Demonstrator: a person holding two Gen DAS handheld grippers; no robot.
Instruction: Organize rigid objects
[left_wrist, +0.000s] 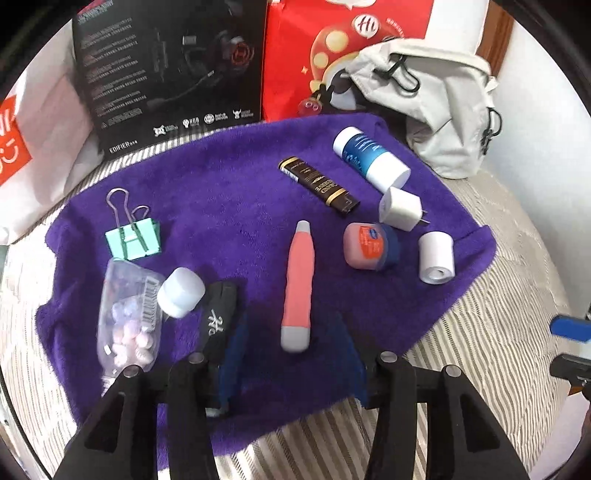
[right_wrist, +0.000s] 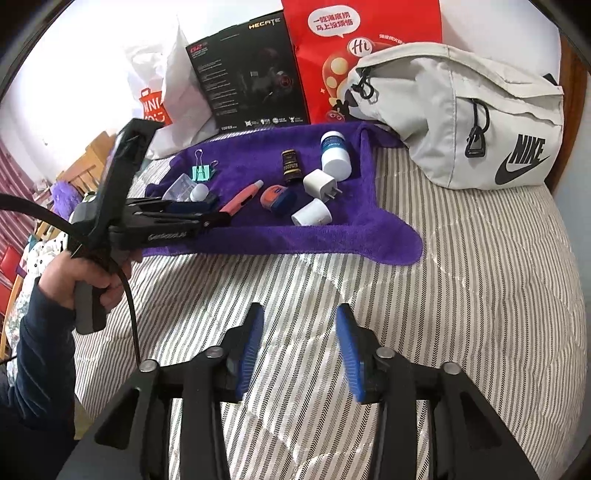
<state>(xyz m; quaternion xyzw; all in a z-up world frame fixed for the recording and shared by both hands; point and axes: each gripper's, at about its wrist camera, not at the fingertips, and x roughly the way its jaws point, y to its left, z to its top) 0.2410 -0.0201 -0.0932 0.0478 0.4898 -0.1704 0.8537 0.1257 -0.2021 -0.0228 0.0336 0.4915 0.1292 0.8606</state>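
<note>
Evidently nothing sorted: small items lie loose on the purple towel (left_wrist: 229, 177). Left gripper (left_wrist: 291, 354), jaws spread and empty, has the pink pen (left_wrist: 300, 284) just ahead between its tips, the binder clip (left_wrist: 133, 236) ahead-left. Right gripper (right_wrist: 300, 347), released, is well short of the towel. Only its view shows the grey pouch's (right_wrist: 461, 118) side and the person's hand (right_wrist: 88, 277).

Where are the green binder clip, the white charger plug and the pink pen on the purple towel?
green binder clip (left_wrist: 133, 242): left wrist view, on its green body.
white charger plug (left_wrist: 400, 207): left wrist view, on its white housing.
pink pen (left_wrist: 301, 280): left wrist view, mid barrel.
</note>
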